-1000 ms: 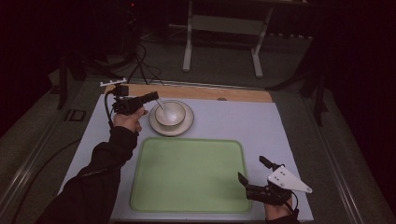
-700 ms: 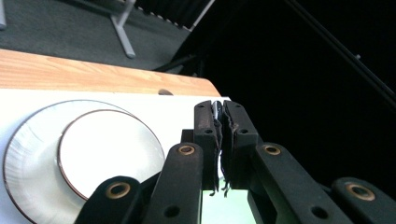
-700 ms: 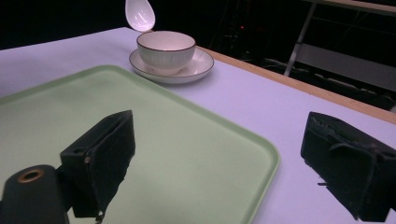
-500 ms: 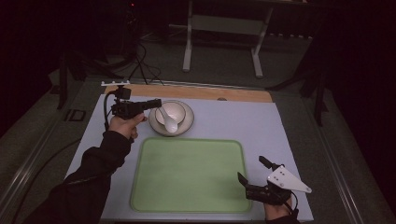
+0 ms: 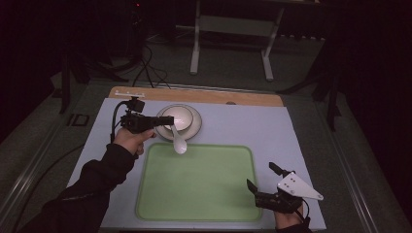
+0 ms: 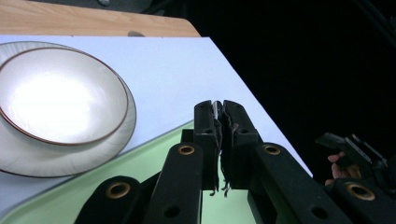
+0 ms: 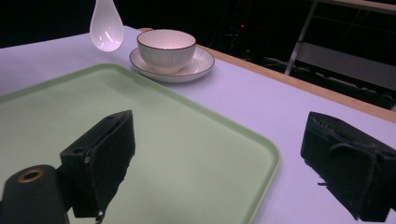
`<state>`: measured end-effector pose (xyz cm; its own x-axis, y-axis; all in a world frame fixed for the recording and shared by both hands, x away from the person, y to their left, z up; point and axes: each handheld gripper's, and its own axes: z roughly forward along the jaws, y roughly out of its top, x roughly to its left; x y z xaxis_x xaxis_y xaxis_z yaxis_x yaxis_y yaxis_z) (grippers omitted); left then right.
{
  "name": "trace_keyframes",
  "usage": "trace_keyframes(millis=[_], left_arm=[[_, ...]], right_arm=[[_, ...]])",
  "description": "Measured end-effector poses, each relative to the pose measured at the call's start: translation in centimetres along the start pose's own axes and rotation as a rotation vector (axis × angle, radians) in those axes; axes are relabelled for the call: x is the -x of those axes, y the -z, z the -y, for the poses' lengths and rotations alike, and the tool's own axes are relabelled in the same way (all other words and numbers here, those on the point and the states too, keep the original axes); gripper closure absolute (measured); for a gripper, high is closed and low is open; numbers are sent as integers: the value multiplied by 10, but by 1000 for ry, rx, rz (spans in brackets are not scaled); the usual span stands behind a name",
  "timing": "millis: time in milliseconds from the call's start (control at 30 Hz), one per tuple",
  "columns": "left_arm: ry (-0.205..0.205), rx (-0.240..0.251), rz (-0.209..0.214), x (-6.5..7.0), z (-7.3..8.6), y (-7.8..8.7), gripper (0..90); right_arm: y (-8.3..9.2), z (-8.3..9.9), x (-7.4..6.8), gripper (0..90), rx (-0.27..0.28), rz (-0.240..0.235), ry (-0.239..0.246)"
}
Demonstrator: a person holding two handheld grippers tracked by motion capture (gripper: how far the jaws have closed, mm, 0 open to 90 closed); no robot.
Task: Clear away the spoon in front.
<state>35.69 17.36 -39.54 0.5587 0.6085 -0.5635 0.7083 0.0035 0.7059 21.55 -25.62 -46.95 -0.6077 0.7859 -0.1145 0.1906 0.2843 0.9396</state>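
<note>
Gripping a white spoon (image 5: 178,143) beside the bowl (image 5: 178,118), left tongs (image 5: 167,121) clench; right tongs (image 5: 263,180) gape.

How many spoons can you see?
1. The white spoon hangs from the left gripper, its fingers shut on the handle, above the green tray's far edge, beside the bowl. None seems hidden.

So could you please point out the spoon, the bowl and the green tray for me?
spoon (image 5: 179,145), high view, its scoop end.
bowl (image 7: 166,50), right gripper view, its outer wall.
green tray (image 5: 204,187), high view, its bare floor.
</note>
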Motion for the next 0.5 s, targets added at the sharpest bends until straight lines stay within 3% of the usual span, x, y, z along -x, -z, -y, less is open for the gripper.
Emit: trace_keyframes(millis=[400,500], left_arm=[[-70,-124,29,27,17,-8,849],[-72,-142,38,30,20,-10,849]], right_arm=[[0,0,0,99,-2,0,0],[0,0,0,99,0,-1,1]])
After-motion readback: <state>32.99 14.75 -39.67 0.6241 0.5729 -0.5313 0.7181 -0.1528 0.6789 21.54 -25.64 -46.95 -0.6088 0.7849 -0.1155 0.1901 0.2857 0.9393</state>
